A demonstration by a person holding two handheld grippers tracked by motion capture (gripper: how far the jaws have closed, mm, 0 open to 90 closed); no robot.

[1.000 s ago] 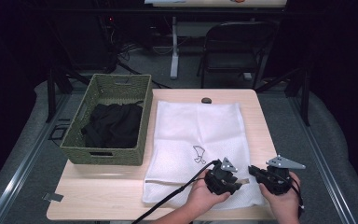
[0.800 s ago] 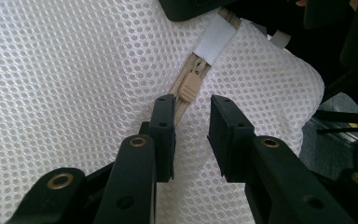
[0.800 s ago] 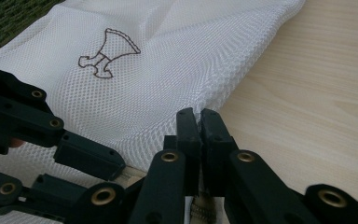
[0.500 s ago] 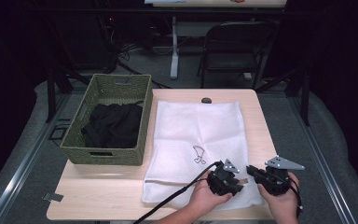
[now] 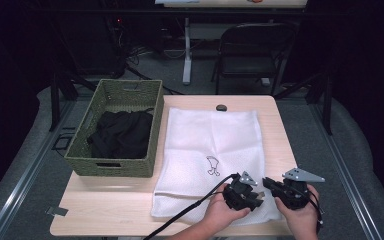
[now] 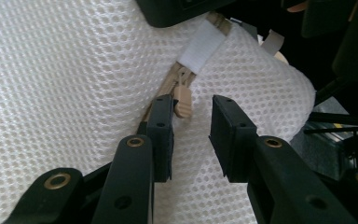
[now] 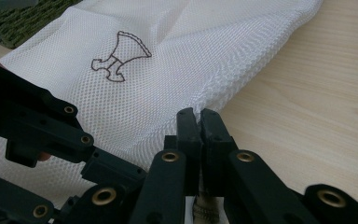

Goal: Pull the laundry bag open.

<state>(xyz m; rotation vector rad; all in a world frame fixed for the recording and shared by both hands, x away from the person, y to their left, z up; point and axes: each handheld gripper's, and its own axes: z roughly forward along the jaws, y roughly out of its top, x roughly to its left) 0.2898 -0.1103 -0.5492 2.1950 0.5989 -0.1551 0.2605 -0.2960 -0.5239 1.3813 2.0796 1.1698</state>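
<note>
The white mesh laundry bag (image 5: pixel 214 155) lay flat on the table (image 5: pixel 105 210), its near corner under both grippers. The right gripper (image 7: pixel 197 114) had its jaws pressed together on the bag's edge at that corner — a beige zipper tape showed below the pads — apparently to anchor the fabric so the zipper could be drawn against it. The left gripper (image 6: pixel 193 116) stood just ahead of it with jaws parted, gripping nothing; the beige zipper pull (image 6: pixel 183 100) sat between them, against the left pad, placed for a pinch not yet made. Beyond the left gripper, to its left, the green woven basket (image 5: pixel 150 135) held dark clothing (image 5: pixel 120 135) — probably the load intended for the bag.
</note>
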